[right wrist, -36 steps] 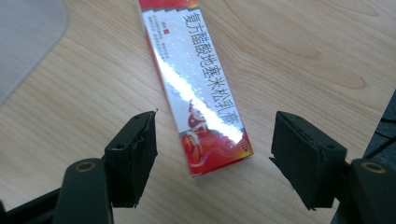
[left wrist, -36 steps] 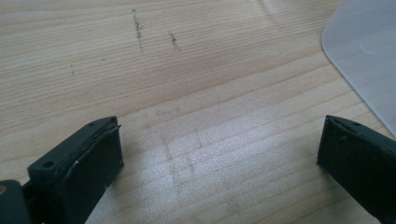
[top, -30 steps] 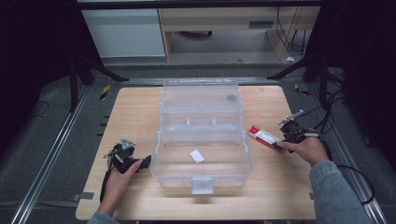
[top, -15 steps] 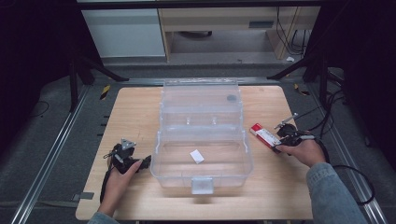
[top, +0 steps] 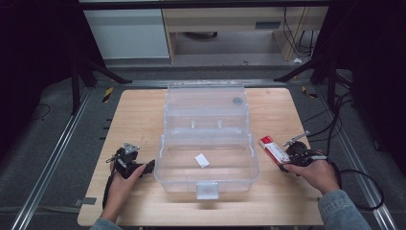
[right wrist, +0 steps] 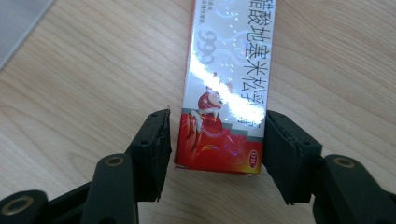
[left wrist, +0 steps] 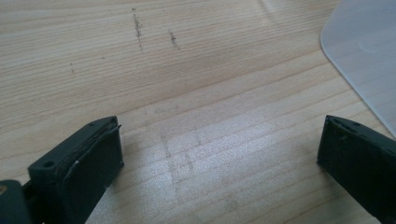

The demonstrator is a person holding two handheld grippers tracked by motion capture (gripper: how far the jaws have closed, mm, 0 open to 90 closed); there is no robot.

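Note:
A red and silver medicine box (top: pixel 274 149) lies flat on the wooden table (top: pixel 139 115), just right of a clear plastic case (top: pixel 161 152) whose lid (top: pixel 206 96) stands open. The box's red end (right wrist: pixel 219 144) sits between the jaws of my right gripper (right wrist: pixel 217 116). The right pad touches its edge, and a thin gap shows at the left pad. Those jaws have just been opening with the box between them. My right gripper (top: pixel 286 161) is held low over the table. Left of the case, my left gripper (top: pixel 146 166) rests open over bare wood (left wrist: pixel 219 126).
A small white piece (top: pixel 202 160) lies on the floor of the clear case. A corner of the case (left wrist: pixel 364 46) shows near the left gripper's right jaw. Cables trail off the table's right side (top: pixel 335 120). Bare wood lies in front of the case.
The right hand and gripper have shifted toward the near edge, and the medicine box now lies slightly nearer too. The left hand has kept still.

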